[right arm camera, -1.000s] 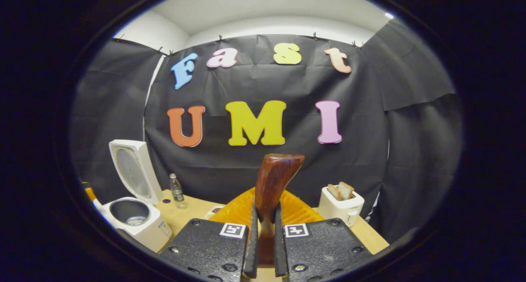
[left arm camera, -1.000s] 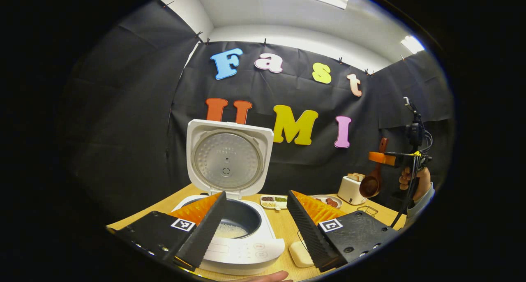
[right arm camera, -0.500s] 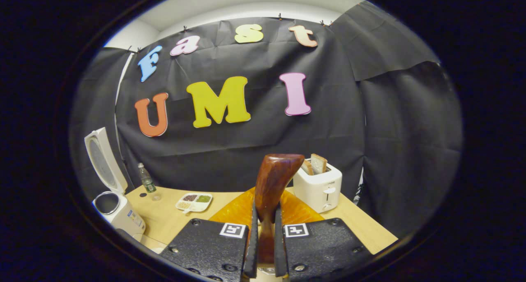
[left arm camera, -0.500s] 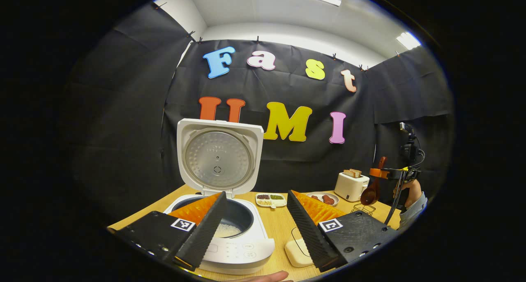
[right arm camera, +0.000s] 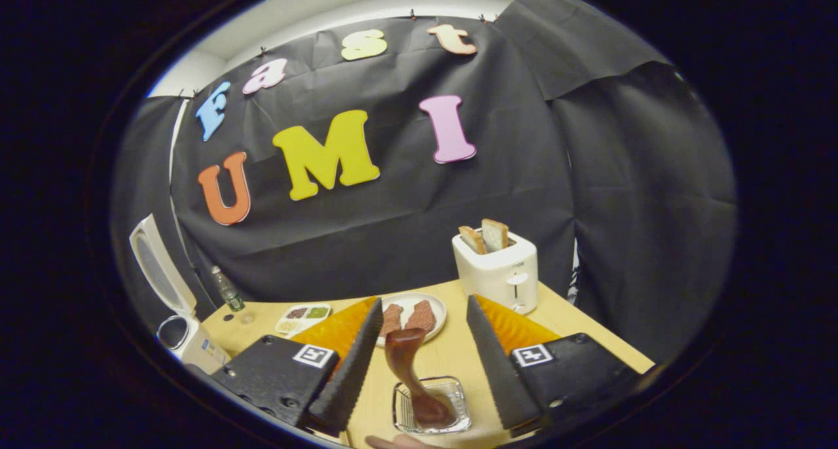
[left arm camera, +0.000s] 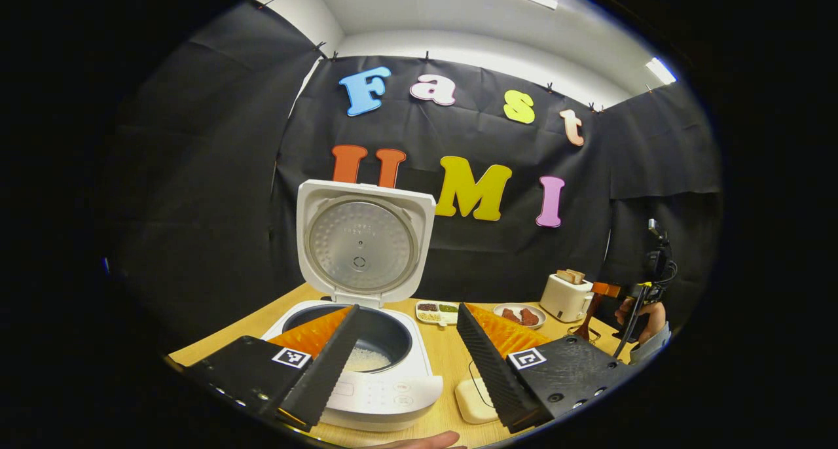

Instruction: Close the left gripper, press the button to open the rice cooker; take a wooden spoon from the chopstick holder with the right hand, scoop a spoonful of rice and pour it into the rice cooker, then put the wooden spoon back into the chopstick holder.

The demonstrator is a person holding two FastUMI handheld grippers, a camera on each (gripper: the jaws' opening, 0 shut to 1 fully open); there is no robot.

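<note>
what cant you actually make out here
- Depth of the chopstick holder: right gripper view, cut off by the picture's bottom edge.
- How much rice sits in the rice cooker: left gripper view, the left gripper fingers cover part of the pot.
- Wooden spoon bowl: hidden inside the holder.

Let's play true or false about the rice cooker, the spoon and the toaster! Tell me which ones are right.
1. The rice cooker lid is shut. False: it stands open.
2. The wooden spoon stands in the chopstick holder. True.
3. The right gripper squeezes the spoon. False: its fingers are spread apart beside it.
4. Bread sticks up from the toaster. True.
5. The cooker's pot is empty. False: rice lies inside.
</note>
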